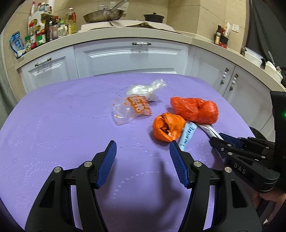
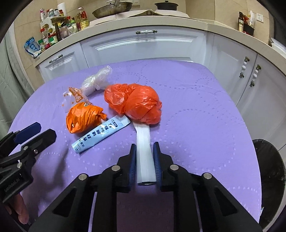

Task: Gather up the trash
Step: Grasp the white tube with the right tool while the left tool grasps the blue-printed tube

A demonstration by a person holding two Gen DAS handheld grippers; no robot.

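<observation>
Currently the right gripper [image 2: 144, 158] is clamped on a white folded packet [image 2: 144, 151]; both blue pads press its long sides, and the packet's near end sticks out toward the camera between the fingers. Far end of the packet runs under the edge of a red knotted plastic bag [image 2: 135, 103], touching it. Left gripper [image 1: 143, 160] hovers over bare purple tablecloth [image 1: 53, 125], jaws standing apart with nothing between them; its right fingertip [image 1: 174, 147] sits just beside an orange crumpled wrapper [image 1: 167, 127]. Between that wrapper and the white packet lies a light-blue sachet [image 2: 101, 134] with dark print, flat on the cloth, upper end near the red bag, touching the orange wrapper on one side. Farther back: a clear bag with orange print [image 1: 131, 110], partly flattened, and behind it a clear twisted plastic bag [image 1: 144, 89] holding something pale; the two overlap or touch, cannot tell which. All trash pieces cluster toward the middle and right of the table as the left wrist view gives it. A black-lined bin [image 2: 268, 178] shows past the table's right edge in the right wrist view. Beyond the table, white cabinet doors [image 1: 132, 60] under a countertop with bottles [image 1: 44, 32], a frying pan [image 1: 103, 15] and a dark lidded pot [image 1: 153, 17].
</observation>
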